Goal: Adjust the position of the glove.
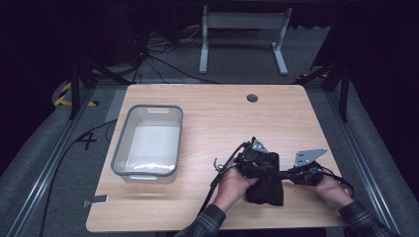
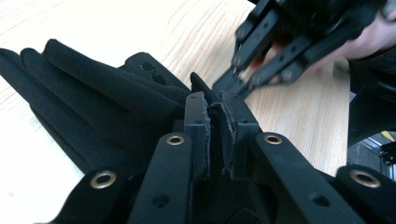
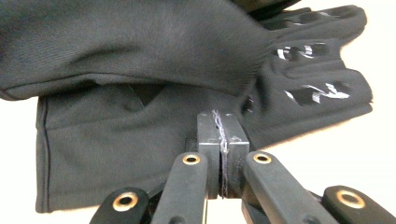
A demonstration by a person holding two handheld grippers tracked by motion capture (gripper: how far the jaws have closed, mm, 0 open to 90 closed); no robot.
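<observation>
Black gloves point(image 1: 266, 183) lie near the table's point(image 1: 212, 113) front right. My left gripper point(image 2: 215, 109) pinches glove fabric; my right gripper point(image 3: 220, 125) looks clamped on a thin edge, though I can't be sure.

A lab or test rig is showing here — a pale wooden tabletop point(image 1: 217, 113) is sitting on grey carpet among dark curtains. Beyond the tabletop, cables point(image 1: 163, 61) are trailing past a metal frame point(image 1: 242, 34); hazard tape point(image 1: 63, 94) is lying left of it.
</observation>
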